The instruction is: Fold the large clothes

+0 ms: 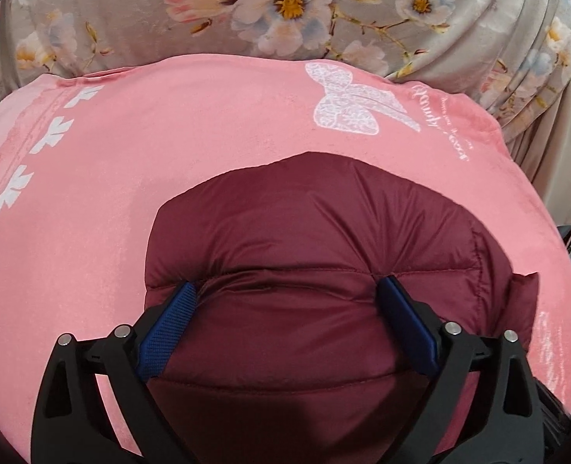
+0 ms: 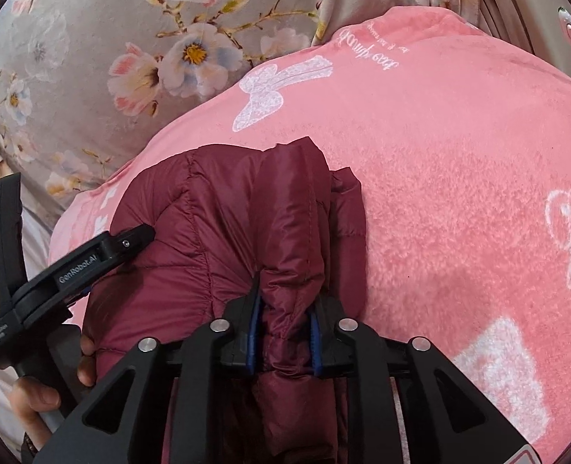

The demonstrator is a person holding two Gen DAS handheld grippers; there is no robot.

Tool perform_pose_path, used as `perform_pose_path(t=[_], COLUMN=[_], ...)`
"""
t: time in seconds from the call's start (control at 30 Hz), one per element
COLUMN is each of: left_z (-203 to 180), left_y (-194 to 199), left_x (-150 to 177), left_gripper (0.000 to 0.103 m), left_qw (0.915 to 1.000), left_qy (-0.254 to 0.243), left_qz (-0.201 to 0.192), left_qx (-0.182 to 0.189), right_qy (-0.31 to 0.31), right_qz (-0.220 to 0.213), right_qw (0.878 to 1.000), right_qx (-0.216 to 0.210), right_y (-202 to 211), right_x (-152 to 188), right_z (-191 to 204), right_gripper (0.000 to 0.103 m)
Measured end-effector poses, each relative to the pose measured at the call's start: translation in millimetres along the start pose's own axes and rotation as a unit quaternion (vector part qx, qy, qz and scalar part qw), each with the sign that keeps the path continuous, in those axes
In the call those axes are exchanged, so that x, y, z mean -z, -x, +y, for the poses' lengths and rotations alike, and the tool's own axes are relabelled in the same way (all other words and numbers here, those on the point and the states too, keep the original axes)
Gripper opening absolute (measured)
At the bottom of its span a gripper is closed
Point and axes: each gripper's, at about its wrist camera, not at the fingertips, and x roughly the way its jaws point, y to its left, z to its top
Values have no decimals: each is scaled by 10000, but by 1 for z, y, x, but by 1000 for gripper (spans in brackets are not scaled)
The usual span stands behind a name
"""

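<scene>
A maroon puffer jacket lies bunched on a pink blanket. My left gripper is open, its blue pads wide apart and pressing down on the quilted fabric. In the right wrist view the jacket is folded into a thick bundle. My right gripper is shut on a gathered fold of the jacket between its blue pads. The left gripper's black body shows at the left, resting on the jacket.
The pink blanket with white bow prints covers the surface. A grey floral sheet lies behind it and also shows in the right wrist view. The person's hand holds the left gripper's handle at lower left.
</scene>
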Motion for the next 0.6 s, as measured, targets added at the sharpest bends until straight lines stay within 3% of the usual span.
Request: perform_pose_path(t=[0.1, 0.2, 0.27, 0.37, 0.47, 0.6], left_z=[-2, -2, -1, -3, -8, -10], left_y=[-1, 5, 10, 20, 23, 6], left_x=[0, -5, -11, -26, -40, -50], left_gripper=[95, 94, 94, 94, 94, 94], left_qw=[9999, 9997, 9998, 9997, 9992, 9988], left_qy=[-111, -175, -134, -160, -225, -240], left_qz=[31, 97, 125, 16, -109, -23], left_qx=[-117, -109, -83, -176, -317, -422], right_qy=[-19, 130, 313, 733, 1036, 1012], right_qz=[-170, -910, -1115, -928, -740, -342], right_qw=[9996, 9925, 9898, 9912, 9887, 9885], right_qx=[235, 811, 824, 596, 791, 1071], right_y=[17, 57, 72, 62, 32, -16], right_x=[-5, -17, -30, -48, -58, -60], right_z=[4, 18, 32, 61, 78, 71], right_gripper=[25, 29, 29, 26, 24, 22])
